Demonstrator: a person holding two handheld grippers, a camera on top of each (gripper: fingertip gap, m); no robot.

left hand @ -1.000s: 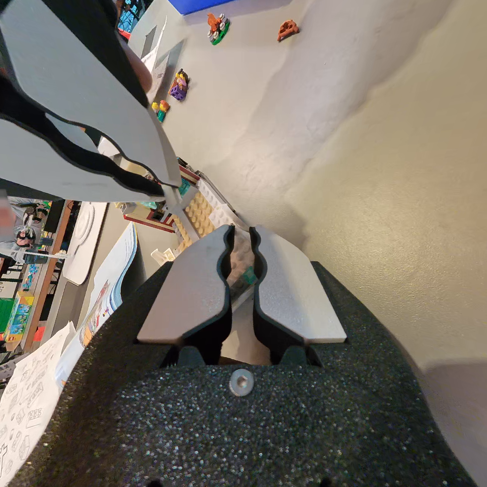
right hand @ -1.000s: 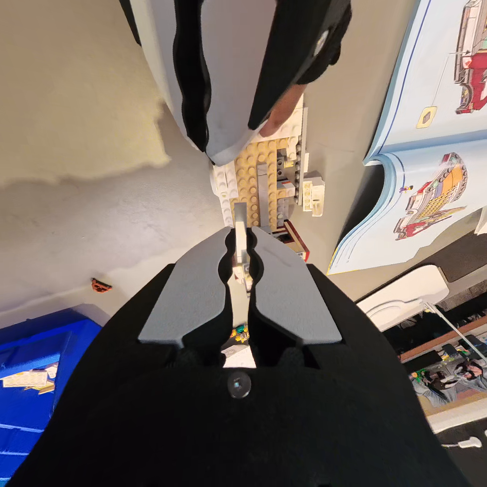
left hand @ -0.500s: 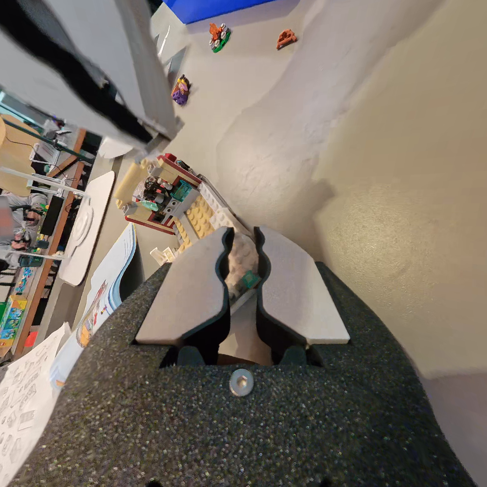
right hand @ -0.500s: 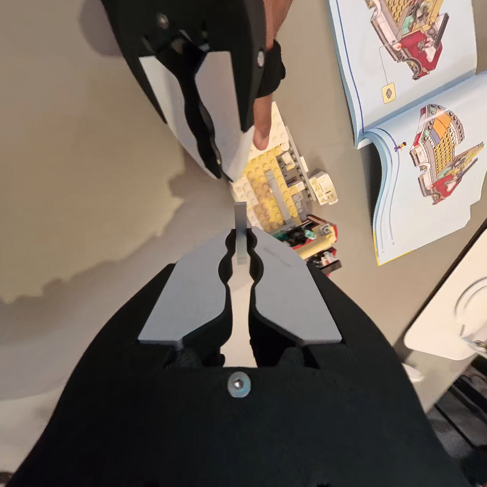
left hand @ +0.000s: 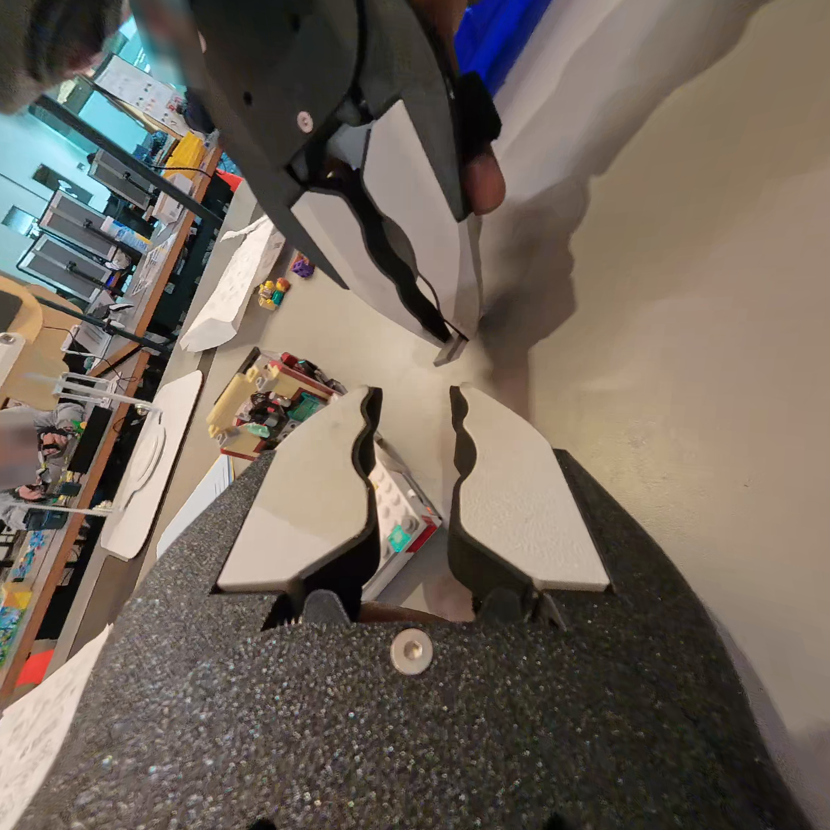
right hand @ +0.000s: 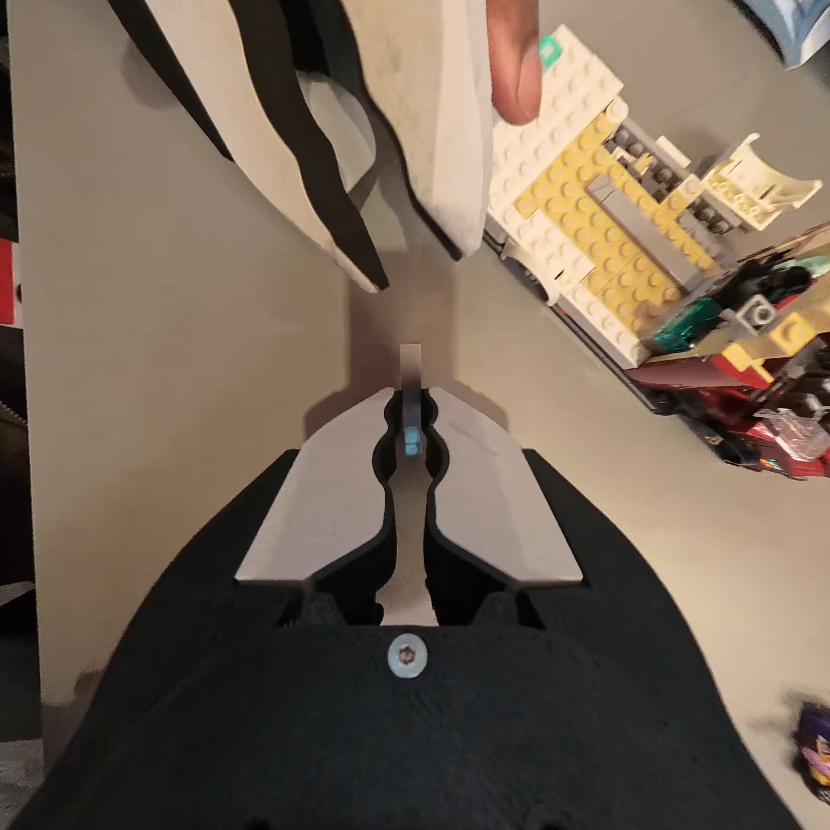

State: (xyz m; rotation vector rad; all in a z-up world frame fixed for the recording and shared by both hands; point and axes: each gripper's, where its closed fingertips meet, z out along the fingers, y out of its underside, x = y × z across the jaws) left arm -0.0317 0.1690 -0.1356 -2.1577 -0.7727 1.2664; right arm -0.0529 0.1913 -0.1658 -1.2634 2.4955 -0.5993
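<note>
My left gripper (left hand: pixel 413 394) is open with only bare table between its fingertips. The white edge (left hand: pixel 395 503) of a tan, white and dark red brick model (left hand: pixel 269 404) lies below its left finger and is not gripped. My right gripper (right hand: pixel 411 393) is shut on a narrow flat grey brick piece (right hand: pixel 410 364), which sticks out past its tips above the table. In the left wrist view the right gripper (left hand: pixel 453 337) hangs just beyond my left fingertips with the grey piece (left hand: pixel 449 352) in it. In the right wrist view the open left gripper (right hand: pixel 417 269) faces mine, and the model (right hand: pixel 584 211) lies to the right.
Two small figures (left hand: pixel 274 292), a purple brick bit (left hand: pixel 302 267) and paper sheets (left hand: pixel 238 287) lie beyond the model. A white board (left hand: pixel 152 458) lies at the left and a blue bin (left hand: pixel 494 40) at the far end. Another purple piece (right hand: pixel 817 745) sits low right. The tips of one gripper are about 5 centimeters away from the tips of the other.
My left gripper has opened and let go of the model's white edge, then drawn back. My right gripper has lifted the grey piece off the model and moved it sideways, clear of it.
</note>
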